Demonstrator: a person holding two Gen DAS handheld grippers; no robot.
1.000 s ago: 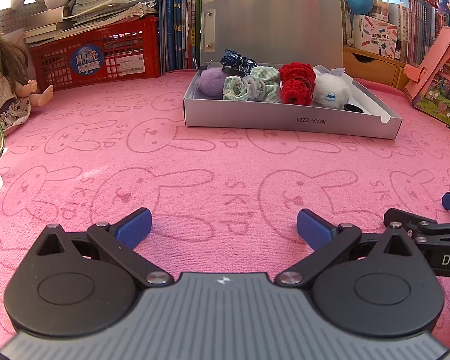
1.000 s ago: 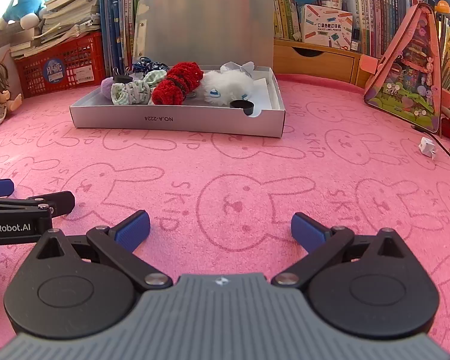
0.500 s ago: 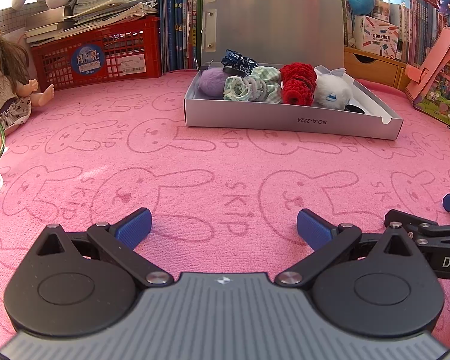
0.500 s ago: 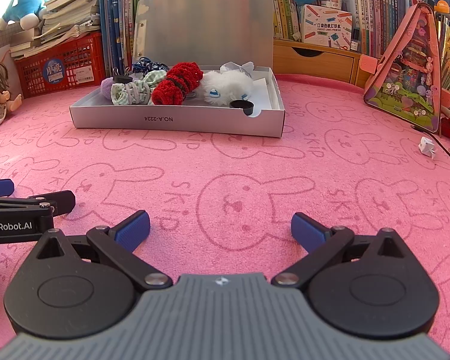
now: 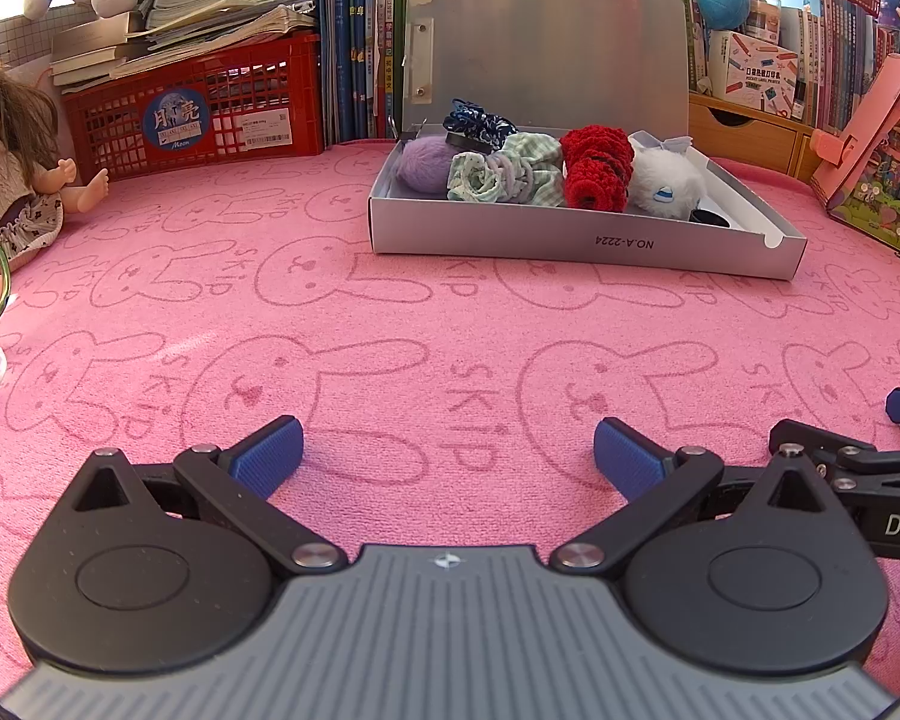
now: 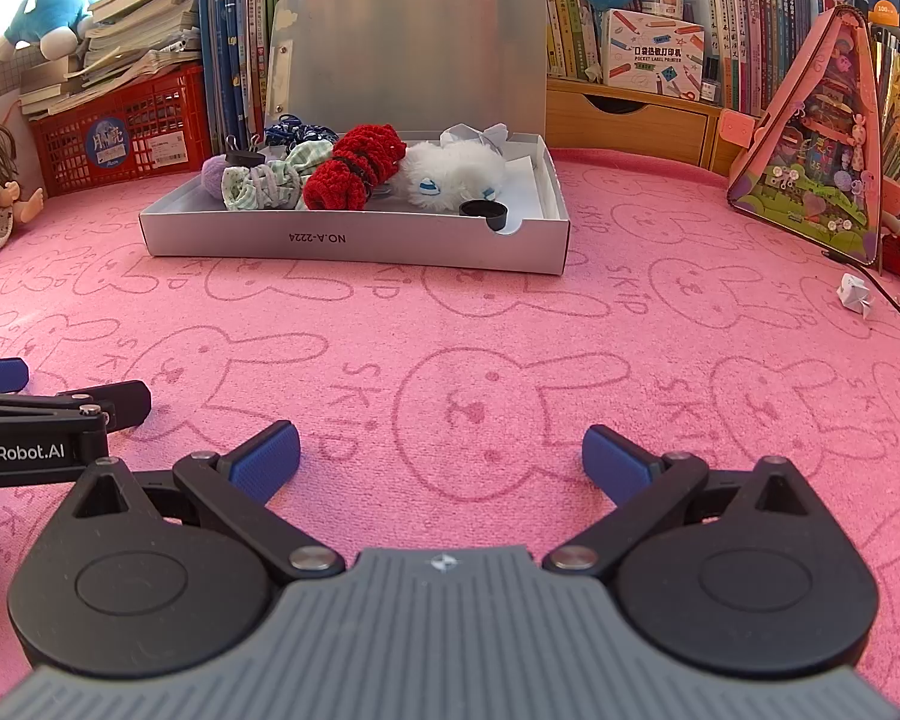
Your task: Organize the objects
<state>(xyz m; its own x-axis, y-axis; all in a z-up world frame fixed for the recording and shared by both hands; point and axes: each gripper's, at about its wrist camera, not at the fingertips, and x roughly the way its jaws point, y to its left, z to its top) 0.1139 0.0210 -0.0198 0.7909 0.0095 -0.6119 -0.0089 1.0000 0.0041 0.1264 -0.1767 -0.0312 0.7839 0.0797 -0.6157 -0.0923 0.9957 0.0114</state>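
Scrunchies of red knit [image 5: 594, 165], green check [image 5: 504, 174] and white fluff [image 5: 663, 183] already crowd the shallow grey cardboard box [image 5: 570, 243], so the spread, empty left claw [image 5: 447, 450] and right claw [image 6: 441, 450], both near its front wall, risk snagging its upright lid [image 5: 546, 54].

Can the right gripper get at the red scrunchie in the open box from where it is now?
Probably yes: the right gripper is open, bare pink mat lies ahead, the box lid stands up, and the red scrunchie lies uncovered on top.
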